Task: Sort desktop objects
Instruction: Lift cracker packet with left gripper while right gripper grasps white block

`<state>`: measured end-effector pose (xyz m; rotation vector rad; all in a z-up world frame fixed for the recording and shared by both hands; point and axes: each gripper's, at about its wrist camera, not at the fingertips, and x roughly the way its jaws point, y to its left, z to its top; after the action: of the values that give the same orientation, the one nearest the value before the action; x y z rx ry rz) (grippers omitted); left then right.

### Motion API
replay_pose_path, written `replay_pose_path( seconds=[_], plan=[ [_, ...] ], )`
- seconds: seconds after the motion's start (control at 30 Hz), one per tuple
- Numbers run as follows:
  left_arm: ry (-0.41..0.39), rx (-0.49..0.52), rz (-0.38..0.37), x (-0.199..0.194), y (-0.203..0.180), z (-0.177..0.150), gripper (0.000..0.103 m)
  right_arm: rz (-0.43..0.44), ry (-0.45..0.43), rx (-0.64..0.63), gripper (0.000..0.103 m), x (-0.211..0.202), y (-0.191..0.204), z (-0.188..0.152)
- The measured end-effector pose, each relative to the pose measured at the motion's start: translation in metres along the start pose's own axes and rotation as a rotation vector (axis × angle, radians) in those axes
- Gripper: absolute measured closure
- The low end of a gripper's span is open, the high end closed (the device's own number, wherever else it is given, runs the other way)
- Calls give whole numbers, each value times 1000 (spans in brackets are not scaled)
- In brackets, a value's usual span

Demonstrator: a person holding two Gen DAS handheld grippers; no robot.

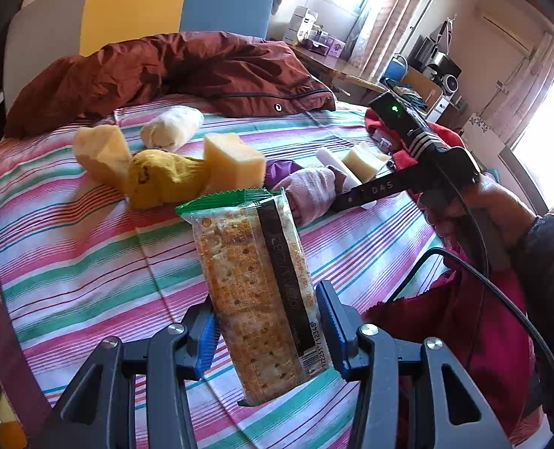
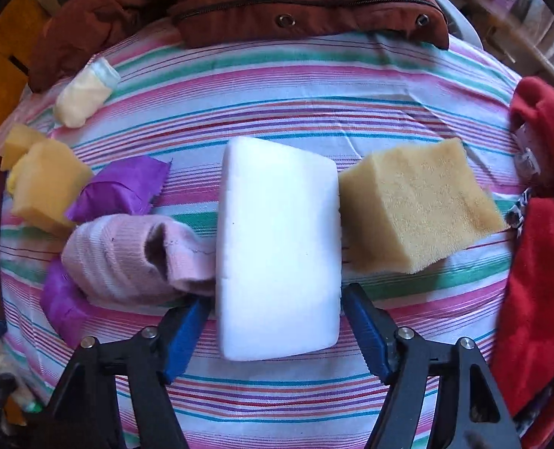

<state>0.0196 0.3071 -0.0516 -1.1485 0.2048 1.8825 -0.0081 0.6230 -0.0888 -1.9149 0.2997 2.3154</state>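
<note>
My left gripper (image 1: 269, 329) is shut on a packet of crackers (image 1: 254, 284) with a green top edge, held upright above the striped bedsheet (image 1: 89, 262). A white foam block (image 2: 278, 250) lies flat on the sheet in the right wrist view. My right gripper (image 2: 277, 331) points steeply down over the block and is open, one blue pad on each side of it, with a thin gap at each. In the left wrist view the right gripper (image 1: 355, 196) appears at the right, held by a hand (image 1: 464, 217).
A yellow sponge (image 2: 419, 213) touches the block's right side, and a pink sock (image 2: 127, 258) on purple cloth (image 2: 123, 191) touches its left. Further left lie more sponges (image 1: 232, 161), a yellow sock (image 1: 164, 179) and a rolled pale sock (image 1: 172, 127). A brown jacket (image 1: 172, 71) is behind, a red garment (image 2: 538, 262) at the right.
</note>
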Motion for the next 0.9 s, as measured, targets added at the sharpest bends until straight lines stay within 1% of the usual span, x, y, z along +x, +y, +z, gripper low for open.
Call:
replay_pose_path(
  seconds=[0.03, 0.07, 0.1, 0.2, 0.27, 0.37, 0.43, 0.5, 0.53, 0.57, 0.63, 0.7, 0.73, 0.77, 0.8, 0.87, 0.9],
  plan=[
    [-2, 0, 1, -2, 2, -1, 54, 45, 5, 25, 26, -1, -4, 0],
    [-3, -3, 3, -4, 4, -2, 55, 103, 14, 57, 17, -2, -10, 0],
    [-5, -10, 4, -6, 7, -3, 56, 160, 18, 93, 14, -3, -16, -1],
    [-26, -39, -1, -14, 17, -4, 57, 277, -2, 204, 14, -11, -39, -3],
    [-41, -55, -1, -19, 22, -4, 57, 298, -17, 250, 14, -13, -48, -5],
    [-63, -43, 17, -25, 25, -3, 57, 284, -25, 296, 14, -10, -52, -1],
    [-63, -41, 21, -26, 27, -4, 57, 246, -15, 280, 17, -4, -47, 5],
    [-50, -46, 13, -23, 29, -7, 57, 189, -23, 265, 22, -5, -39, 9],
    [-46, -40, 12, -22, 29, -9, 57, 175, -28, 258, 24, -5, -36, 12],
    [-37, -23, 19, -20, 26, -12, 56, 166, -32, 254, 28, -5, -34, 14],
    [3, 13, 29, -12, 23, -18, 56, 159, -33, 233, 29, -4, -32, 16],
    [37, 16, 19, -2, 21, -26, 53, 175, -24, 222, 28, -5, -31, 17],
    [54, 18, 20, 2, 21, -29, 52, 203, -10, 221, 26, -5, -32, 15],
    [75, 25, 23, 8, 20, -32, 52, 217, 1, 217, 18, -5, -32, 13],
    [83, 31, 25, 11, 20, -33, 50, 215, 10, 200, 15, -6, -31, 11],
    [99, 39, 32, 17, 19, -33, 49, 176, 31, 177, 15, -8, -29, 5],
    [114, 46, 27, 22, 19, -33, 48, 176, 54, 159, 15, -9, -28, 3]
  ],
)
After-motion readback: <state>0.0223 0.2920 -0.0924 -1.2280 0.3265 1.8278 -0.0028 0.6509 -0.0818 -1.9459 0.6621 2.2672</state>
